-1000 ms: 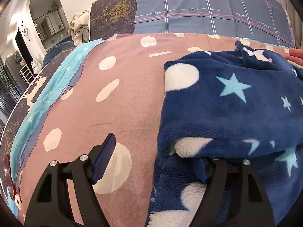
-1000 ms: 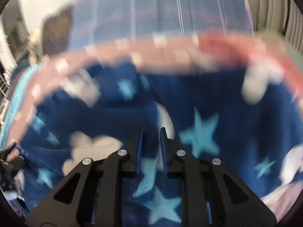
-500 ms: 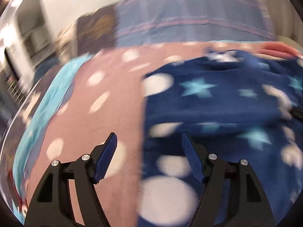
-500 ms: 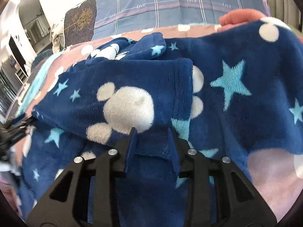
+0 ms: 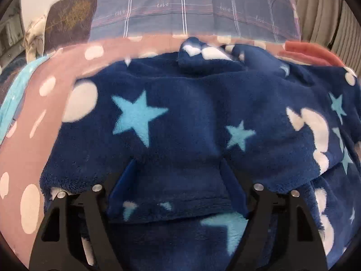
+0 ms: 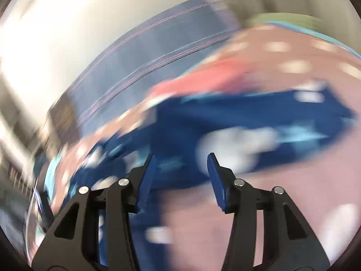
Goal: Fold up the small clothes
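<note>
The blue fleece garment (image 5: 180, 113) lies on the pink spotted blanket (image 5: 29, 153), one side already folded over. The left gripper (image 5: 178, 189) hovers wide over its near edge, empty. The right gripper (image 6: 180, 178), empty, has just been opening. More folds remain.

A small navy fleece garment (image 5: 191, 117) with light blue stars and white rounded shapes lies spread on a bed. It is partly folded: one plush layer lies over another, its lower hem crossing the front. A bunched part sits at its far edge, fleece rumpled there.
</note>
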